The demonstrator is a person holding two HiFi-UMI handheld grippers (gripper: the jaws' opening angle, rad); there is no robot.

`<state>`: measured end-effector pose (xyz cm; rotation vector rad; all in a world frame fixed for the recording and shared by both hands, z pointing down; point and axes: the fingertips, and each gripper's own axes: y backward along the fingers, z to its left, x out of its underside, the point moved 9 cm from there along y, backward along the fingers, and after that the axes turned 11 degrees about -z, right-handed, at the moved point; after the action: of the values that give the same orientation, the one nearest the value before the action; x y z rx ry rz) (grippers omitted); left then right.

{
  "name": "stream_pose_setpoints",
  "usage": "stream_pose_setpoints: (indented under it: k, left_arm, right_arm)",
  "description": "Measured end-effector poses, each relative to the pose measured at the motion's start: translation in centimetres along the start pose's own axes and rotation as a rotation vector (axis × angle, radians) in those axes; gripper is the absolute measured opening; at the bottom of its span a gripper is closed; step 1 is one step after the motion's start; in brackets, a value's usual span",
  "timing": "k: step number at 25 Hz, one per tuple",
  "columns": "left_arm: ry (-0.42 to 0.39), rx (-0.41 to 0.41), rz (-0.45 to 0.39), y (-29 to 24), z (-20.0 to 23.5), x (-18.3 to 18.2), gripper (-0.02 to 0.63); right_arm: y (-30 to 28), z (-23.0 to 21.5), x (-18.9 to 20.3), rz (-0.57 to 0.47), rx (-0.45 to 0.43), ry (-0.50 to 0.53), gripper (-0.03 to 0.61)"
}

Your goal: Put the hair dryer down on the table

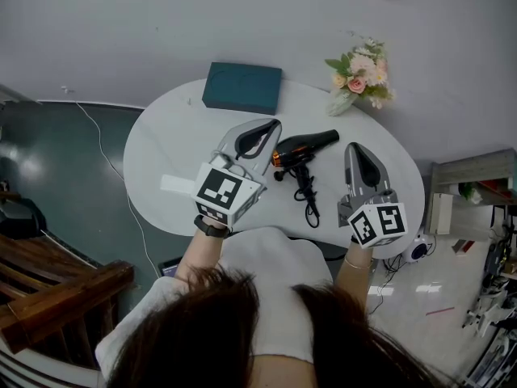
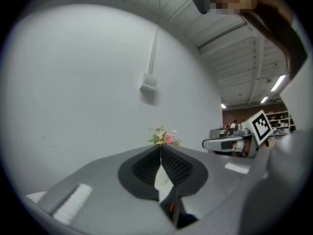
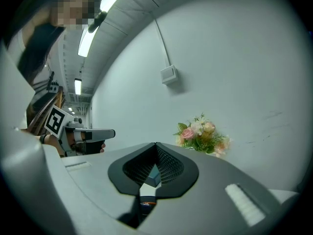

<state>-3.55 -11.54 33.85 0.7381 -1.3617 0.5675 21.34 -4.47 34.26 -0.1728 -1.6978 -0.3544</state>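
Though set flat at mid-table (image 1: 166, 156) already, best to take hair dryer (image 1: 304, 149) by its handle: likely stiff, smooth, top-heavy. Pinched together, empty: left gripper (image 1: 269, 125), right gripper (image 1: 356, 149).

Lab-like workroom: ceiling strip lights (image 3: 87, 39), floor cable (image 1: 100, 148), cluttered side shelf (image 1: 472, 170)

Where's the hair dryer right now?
In the head view the hair dryer lies on the white table between the left gripper and the right gripper, nearer the left.
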Motion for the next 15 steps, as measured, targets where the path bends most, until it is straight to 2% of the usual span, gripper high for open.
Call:
stream_pose_setpoints:
  k: [15]
  left_arm:
    - [0.005,-0.001,0.007,0.41,0.04,0.29,0.061]
  right_arm:
    - [-0.04,0.23,0.43,0.023,-0.019,0.012,0.002]
